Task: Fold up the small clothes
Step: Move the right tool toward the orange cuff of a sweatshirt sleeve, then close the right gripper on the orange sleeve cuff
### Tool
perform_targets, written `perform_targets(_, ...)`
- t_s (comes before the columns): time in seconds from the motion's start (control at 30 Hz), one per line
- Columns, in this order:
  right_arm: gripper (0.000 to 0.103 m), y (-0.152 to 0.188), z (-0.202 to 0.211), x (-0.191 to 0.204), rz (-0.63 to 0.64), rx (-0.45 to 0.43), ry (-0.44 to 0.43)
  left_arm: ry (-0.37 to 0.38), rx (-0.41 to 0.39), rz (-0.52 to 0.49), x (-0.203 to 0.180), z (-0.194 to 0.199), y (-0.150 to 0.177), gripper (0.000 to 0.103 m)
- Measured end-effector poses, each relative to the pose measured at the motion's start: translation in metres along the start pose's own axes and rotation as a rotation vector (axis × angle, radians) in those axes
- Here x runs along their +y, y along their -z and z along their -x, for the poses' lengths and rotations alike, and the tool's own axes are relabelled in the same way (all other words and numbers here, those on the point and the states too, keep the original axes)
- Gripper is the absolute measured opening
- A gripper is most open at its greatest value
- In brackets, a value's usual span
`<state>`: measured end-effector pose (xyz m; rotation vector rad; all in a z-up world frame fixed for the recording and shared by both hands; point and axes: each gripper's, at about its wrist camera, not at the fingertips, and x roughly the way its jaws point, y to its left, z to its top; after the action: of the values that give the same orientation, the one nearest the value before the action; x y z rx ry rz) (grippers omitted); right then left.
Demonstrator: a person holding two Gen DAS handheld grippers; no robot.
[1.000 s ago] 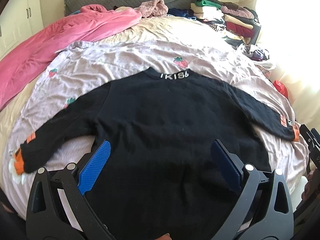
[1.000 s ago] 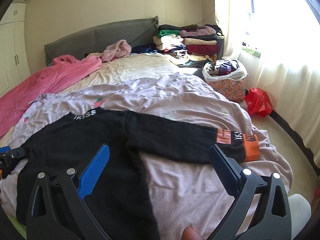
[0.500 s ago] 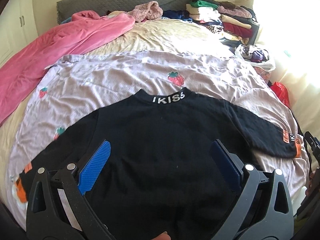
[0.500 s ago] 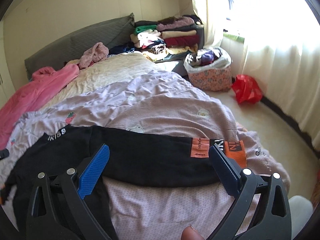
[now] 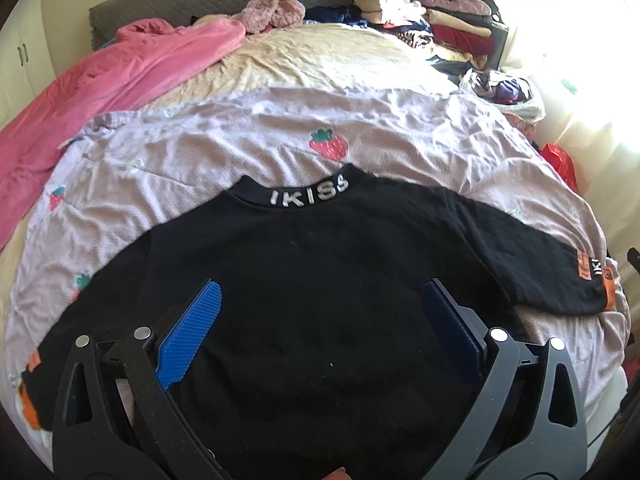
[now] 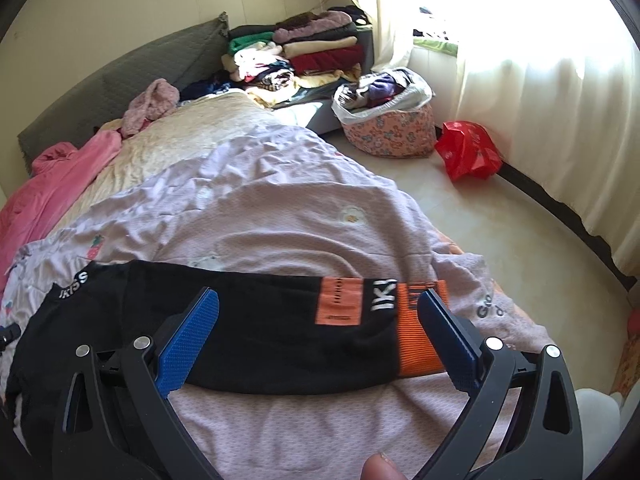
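Below both spread tongs, a black sweater [image 5: 320, 300] lies flat on the bed [image 5: 360, 64], collar away. Its right sleeve [image 6: 300, 328] runs crosswise between the right tongs [image 6: 318, 340], which hold nothing; the left tongs [image 5: 320, 336], equally empty, straddle the body.

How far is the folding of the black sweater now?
Done: the black sweater lies spread flat on the lilac quilt, both sleeves out. In hand: the open right gripper is over the right sleeve, not holding it; the left gripper is open too. Left: every fold.
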<state>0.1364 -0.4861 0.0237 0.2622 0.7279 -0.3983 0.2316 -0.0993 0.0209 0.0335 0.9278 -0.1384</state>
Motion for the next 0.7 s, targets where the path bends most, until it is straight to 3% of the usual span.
perform_targets(0.27, 0.099, -0.003, -0.015, -0.042, -0.015, 0.057, 0.028, 0.07, 0.0, -0.003, -0.004, -0.035, 0.016, 0.094)
perform_targets(0.37, 0.099, -0.003, -0.029, -0.063, -0.045, 0.117, 0.027, 0.039, 0.026, -0.023, -0.004, -0.054, 0.025, 0.094)
perform_targets(0.5, 0.098, 0.002, -0.043, -0.085, -0.106, 0.149, 0.01, 0.052, 0.05, -0.006, -0.001, -0.068, 0.033, 0.094)
perform_targets(0.53, 0.094, 0.003, -0.046, -0.088, -0.113, 0.155, 0.01, 0.061, 0.055, -0.006, -0.001, -0.07, 0.035, 0.094)
perform_targets(0.57, 0.08, 0.005, -0.049, -0.092, -0.122, 0.163, 0.011, 0.062, 0.058, -0.007, 0.0, -0.072, 0.036, 0.094)
perform_targets(0.63, 0.067, 0.007, -0.058, -0.096, -0.129, 0.189, 0.008, 0.067, 0.056, -0.018, 0.0, -0.075, 0.04, 0.094)
perform_targets(0.7, 0.065, 0.01, -0.065, -0.099, -0.131, 0.209, 0.023, 0.071, 0.056, -0.022, 0.002, -0.076, 0.044, 0.094)
